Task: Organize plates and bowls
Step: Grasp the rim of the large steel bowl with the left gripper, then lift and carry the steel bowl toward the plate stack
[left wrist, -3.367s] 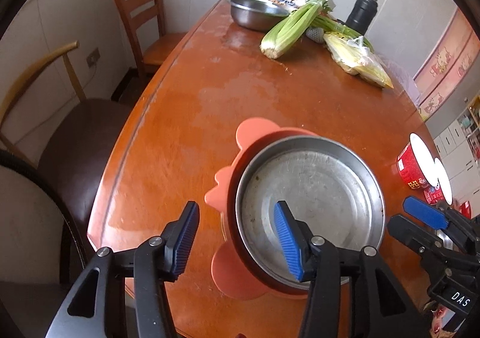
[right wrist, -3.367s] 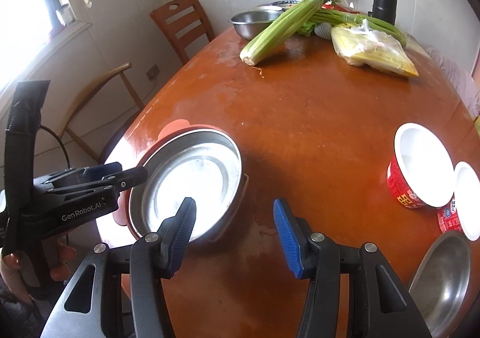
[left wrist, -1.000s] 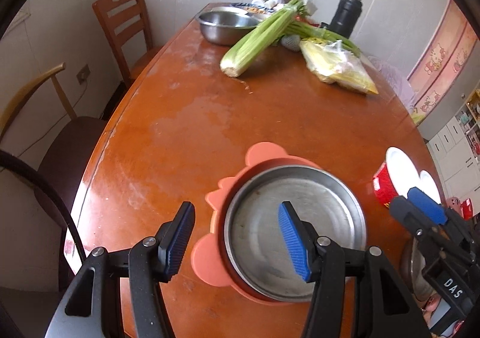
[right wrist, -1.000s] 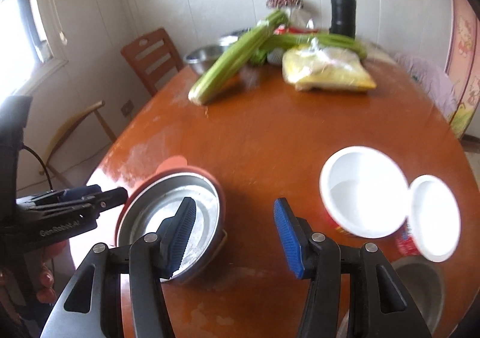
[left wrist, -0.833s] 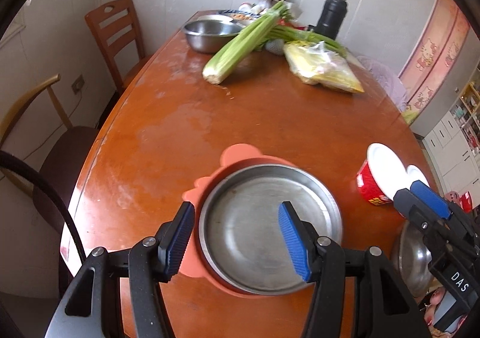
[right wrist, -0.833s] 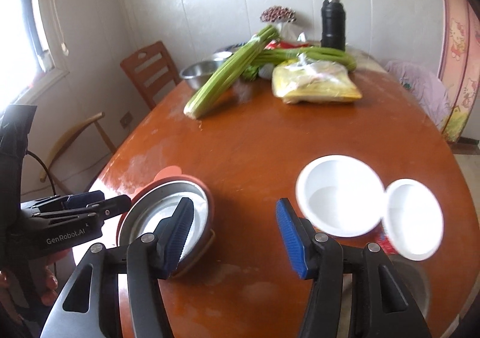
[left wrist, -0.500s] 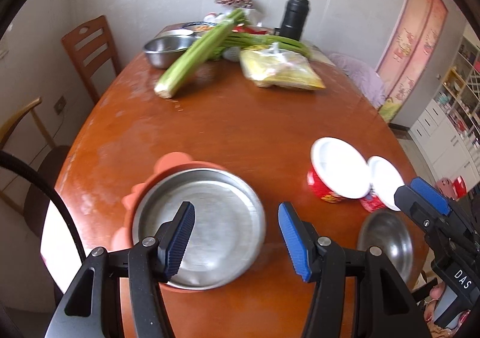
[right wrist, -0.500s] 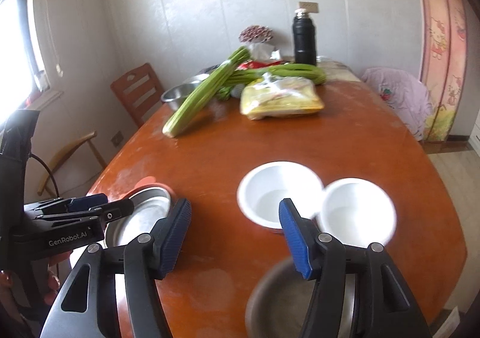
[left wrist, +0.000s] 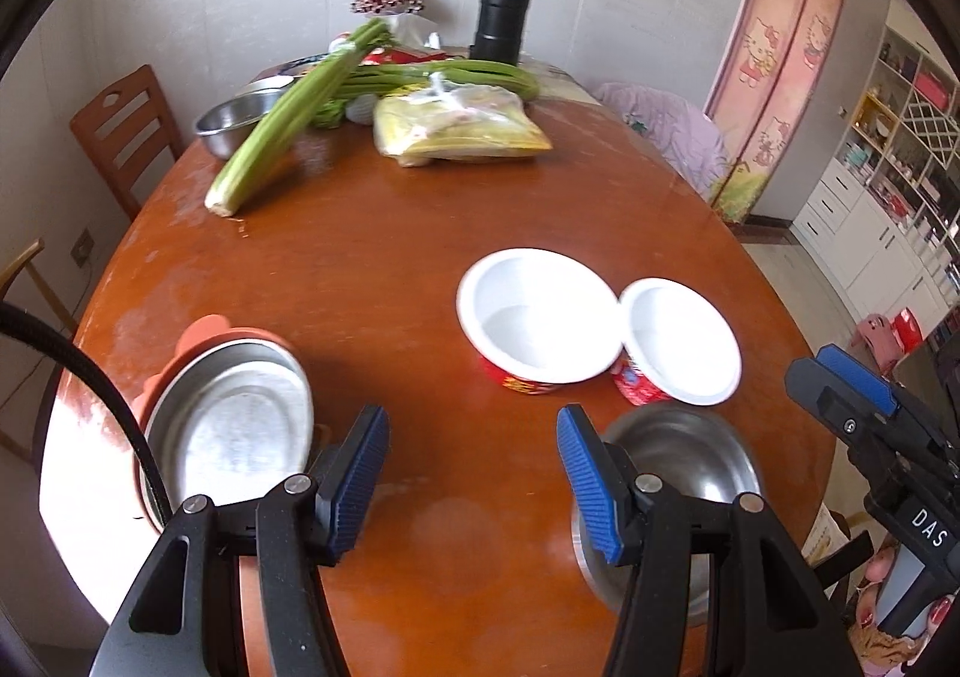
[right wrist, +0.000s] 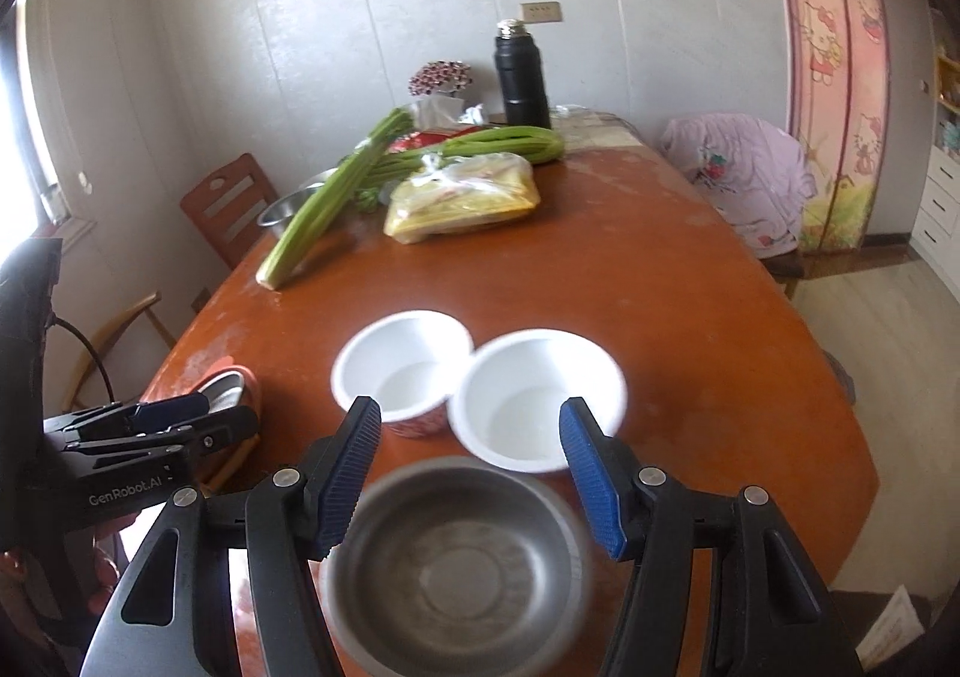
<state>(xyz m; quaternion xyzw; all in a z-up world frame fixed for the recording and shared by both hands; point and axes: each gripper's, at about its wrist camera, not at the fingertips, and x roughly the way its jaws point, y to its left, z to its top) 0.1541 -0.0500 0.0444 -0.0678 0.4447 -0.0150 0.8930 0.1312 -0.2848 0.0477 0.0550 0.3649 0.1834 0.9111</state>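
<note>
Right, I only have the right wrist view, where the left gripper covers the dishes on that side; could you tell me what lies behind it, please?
Observer: A steel plate sits nested in an orange dish, and it is empty.
Operator: Thank you. Is the left gripper holding anything?
Observer: No. The left gripper has its jaws open over the table, between that plate and the steel bowl.
Operator: And what colour is the outside of the smaller white bowl?
Observer: The smaller white bowl is red outside, as is the larger white bowl.

Home dining room, wooden table (left wrist: pixel 372 257), celery (left wrist: pixel 282 125), chairs (left wrist: pixel 123 137)
</note>
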